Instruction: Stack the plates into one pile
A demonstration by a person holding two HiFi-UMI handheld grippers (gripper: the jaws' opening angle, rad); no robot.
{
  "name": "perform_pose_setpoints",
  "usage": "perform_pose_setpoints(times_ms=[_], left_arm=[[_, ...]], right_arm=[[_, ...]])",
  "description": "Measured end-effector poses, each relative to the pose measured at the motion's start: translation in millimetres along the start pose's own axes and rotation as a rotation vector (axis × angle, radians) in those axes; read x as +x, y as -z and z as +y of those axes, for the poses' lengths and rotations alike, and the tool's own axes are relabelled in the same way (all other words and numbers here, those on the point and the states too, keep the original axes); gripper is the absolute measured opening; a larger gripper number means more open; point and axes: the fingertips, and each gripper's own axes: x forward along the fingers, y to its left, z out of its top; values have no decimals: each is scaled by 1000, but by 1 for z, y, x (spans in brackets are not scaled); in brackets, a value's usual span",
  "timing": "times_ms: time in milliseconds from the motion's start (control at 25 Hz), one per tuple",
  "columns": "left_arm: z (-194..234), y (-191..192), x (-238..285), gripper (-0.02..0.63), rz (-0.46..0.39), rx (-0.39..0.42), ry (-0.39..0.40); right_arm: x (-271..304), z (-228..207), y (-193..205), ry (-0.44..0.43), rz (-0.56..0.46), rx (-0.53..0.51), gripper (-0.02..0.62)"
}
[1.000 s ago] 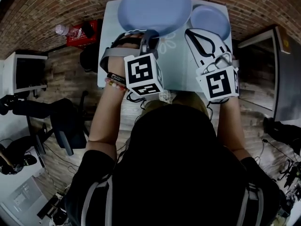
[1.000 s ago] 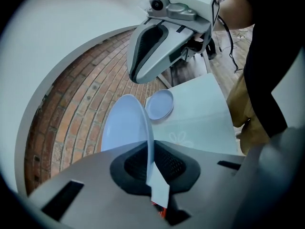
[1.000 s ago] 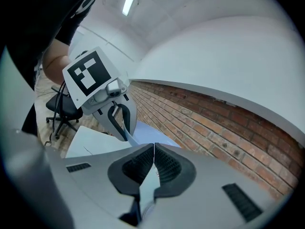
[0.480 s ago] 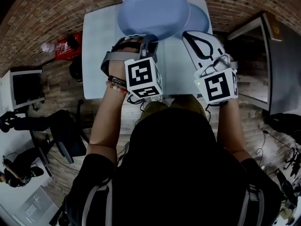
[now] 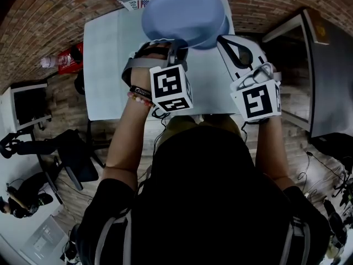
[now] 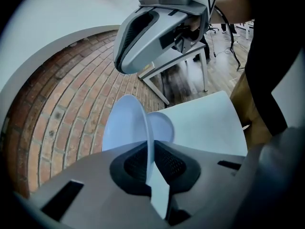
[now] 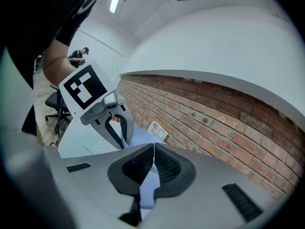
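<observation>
Head view: my left gripper (image 5: 172, 43) and right gripper (image 7: 153, 151) both clamp the near rim of the big plate (image 5: 182, 10) (two grips keep it level, I judge). It hangs over the small plate (image 6: 162, 127) on the table (image 5: 110, 65).

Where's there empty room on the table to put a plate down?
The whole left half of the white table is bare, from its left edge across to the left tongs. The far right corner is crowded: the small plate sits there, with the big plate held over it.
</observation>
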Motion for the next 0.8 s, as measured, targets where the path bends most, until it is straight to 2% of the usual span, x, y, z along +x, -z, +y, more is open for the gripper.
perform_pose_setpoints(times_ms=[400,800], left_arm=[[-5,-45,43,32,17,-15,32],[-17,-46,82,32,55,-32,89]], right_arm=[[-14,-34,44,-14,-5,10,35],[-12,-47,70,-27,6,28,35]])
